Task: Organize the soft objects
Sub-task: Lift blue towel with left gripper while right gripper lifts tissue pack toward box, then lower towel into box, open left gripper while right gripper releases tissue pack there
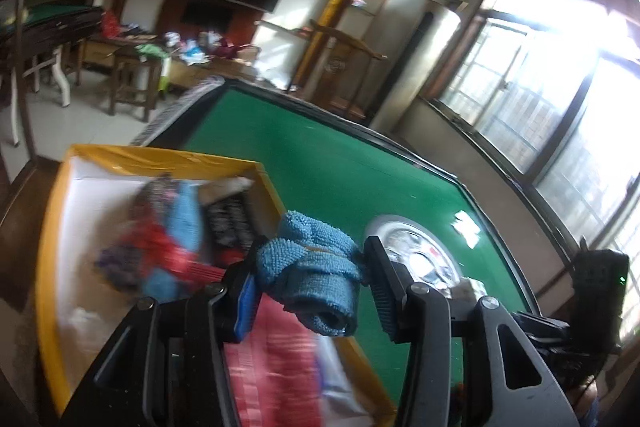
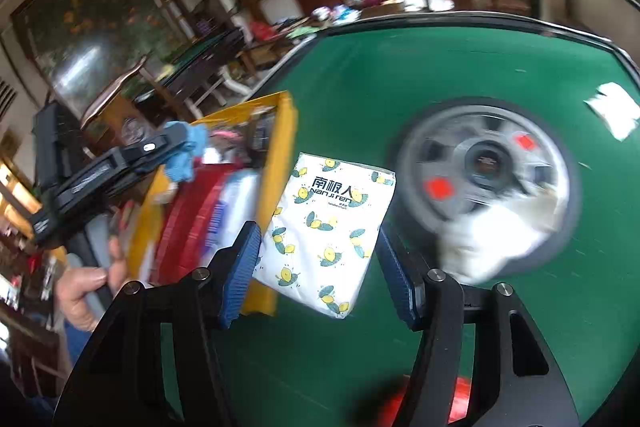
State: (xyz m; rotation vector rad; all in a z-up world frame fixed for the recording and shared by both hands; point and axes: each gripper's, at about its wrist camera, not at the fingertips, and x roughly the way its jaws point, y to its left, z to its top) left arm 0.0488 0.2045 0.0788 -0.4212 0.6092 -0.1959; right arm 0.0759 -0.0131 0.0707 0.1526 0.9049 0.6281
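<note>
My left gripper (image 1: 316, 243) is shut on a rolled blue terry cloth (image 1: 320, 275), which hangs over the right edge of a yellow-walled box (image 1: 160, 163). The box holds a jumble of soft items in red, blue and dark patterns, all blurred. In the right wrist view my right gripper (image 2: 318, 231) is shut on a white tissue pack (image 2: 328, 219) printed with lemons, held above the green table (image 2: 400, 75) just right of the yellow box (image 2: 282, 147). The left gripper (image 2: 160, 147) shows there too, with the blue cloth (image 2: 188, 151) and a hand (image 2: 88, 287) on its handle.
A round silver hub (image 2: 488, 163) sits in the middle of the table, with something white (image 2: 492, 239) lying on its near side. A white slip (image 2: 612, 111) lies at the far right. A red object (image 2: 460, 403) shows at the bottom edge. Chairs and cluttered furniture stand behind.
</note>
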